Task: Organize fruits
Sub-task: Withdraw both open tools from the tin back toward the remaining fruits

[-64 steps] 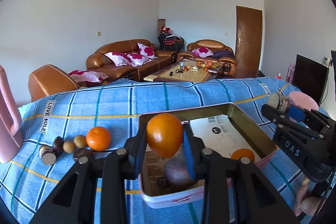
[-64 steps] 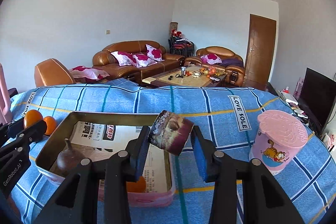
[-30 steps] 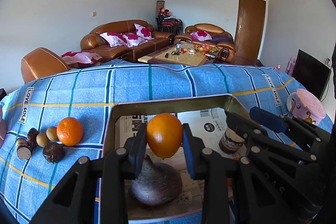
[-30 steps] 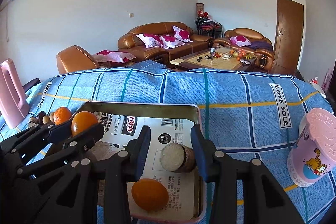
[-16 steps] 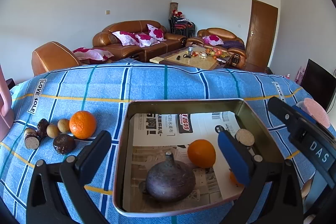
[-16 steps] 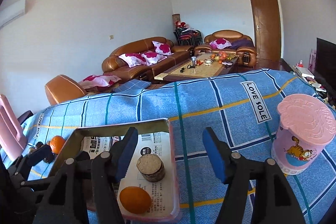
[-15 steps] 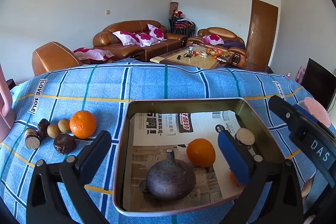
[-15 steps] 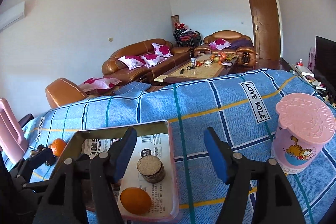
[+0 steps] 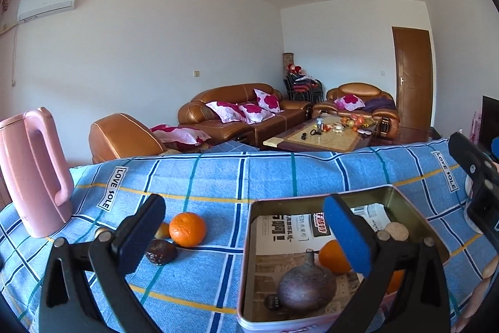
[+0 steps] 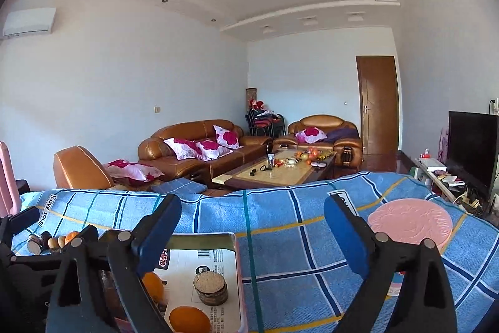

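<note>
While both your grippers hang over the blue checked cloth (image 9: pixel 280 173), neither has hold of anything. Your left gripper (image 9: pixel 246 227): jaws spread wide, nothing betw. them. Your right gripper (image 10: pixel 252 230): jaws have just been opening, now wide apart, nothing betw. them either.

Tin tray (image 9: pixel 405 192), paper-lined, holds a dark round fruit w/ stem (image 9: pixel 307 283), an orange (image 9: pixel 332 255) just beside it, a cut brown piece (image 10: pixel 210 287) upright w/ pale face up, and a 2nd orange (image 10: pixel 188 319) near the front rim.

Left of the tray on the cloth: loose orange (image 9: pixel 187 229), dark wrinkled fruit (image 9: pixel 161 252) touching it, small fruits behind. Pink kettle (image 9: pixel 34 170) far left; pink lidded cup (image 10: pixel 410 223) right.
</note>
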The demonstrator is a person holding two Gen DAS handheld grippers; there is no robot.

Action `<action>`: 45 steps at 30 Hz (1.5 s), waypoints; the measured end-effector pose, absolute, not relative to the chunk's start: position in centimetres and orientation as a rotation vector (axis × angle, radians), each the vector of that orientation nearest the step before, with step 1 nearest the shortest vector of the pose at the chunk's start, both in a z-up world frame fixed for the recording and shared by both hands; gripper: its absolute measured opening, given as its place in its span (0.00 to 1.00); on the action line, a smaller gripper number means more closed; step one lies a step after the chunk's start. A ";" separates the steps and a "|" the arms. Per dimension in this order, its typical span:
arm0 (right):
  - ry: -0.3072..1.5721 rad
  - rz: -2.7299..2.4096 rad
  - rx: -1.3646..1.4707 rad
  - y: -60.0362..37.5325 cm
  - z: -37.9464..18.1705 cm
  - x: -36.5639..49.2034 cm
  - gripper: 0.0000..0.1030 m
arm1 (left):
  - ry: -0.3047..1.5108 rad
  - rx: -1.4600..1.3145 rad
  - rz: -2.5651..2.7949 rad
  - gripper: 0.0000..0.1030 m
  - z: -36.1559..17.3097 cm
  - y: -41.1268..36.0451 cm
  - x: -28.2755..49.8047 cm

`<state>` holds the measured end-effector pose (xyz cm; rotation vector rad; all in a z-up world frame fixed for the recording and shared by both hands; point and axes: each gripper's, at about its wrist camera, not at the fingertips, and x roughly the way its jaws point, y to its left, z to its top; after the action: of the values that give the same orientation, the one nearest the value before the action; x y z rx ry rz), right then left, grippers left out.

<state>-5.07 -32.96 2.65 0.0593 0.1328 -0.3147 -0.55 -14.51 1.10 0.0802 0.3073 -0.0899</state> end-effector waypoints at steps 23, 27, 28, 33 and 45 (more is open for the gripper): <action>0.263 -0.351 0.117 -31.5 1.6 -5.9 0.92 | 0.365 0.043 -0.225 1.00 0.9 -13.3 -2.3; 0.273 -0.368 0.064 -30.2 1.6 -6.2 0.92 | 0.374 0.053 -0.203 1.00 0.8 -13.2 -2.6; 0.282 -0.366 0.054 -30.0 1.5 -6.1 0.92 | 0.377 0.052 -0.201 1.00 0.8 -13.0 -2.6; 0.310 -0.355 0.049 -29.4 1.4 -6.2 0.92 | 0.399 0.045 -0.163 1.00 0.7 -11.8 -2.4; 0.350 -0.347 0.105 -27.0 1.2 -5.4 0.92 | 0.439 0.017 -0.106 1.00 0.4 -6.9 -0.6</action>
<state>-5.38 -27.01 1.15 0.1054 0.3505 -0.3471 -0.65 -6.92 0.40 0.0175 0.4390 -0.1064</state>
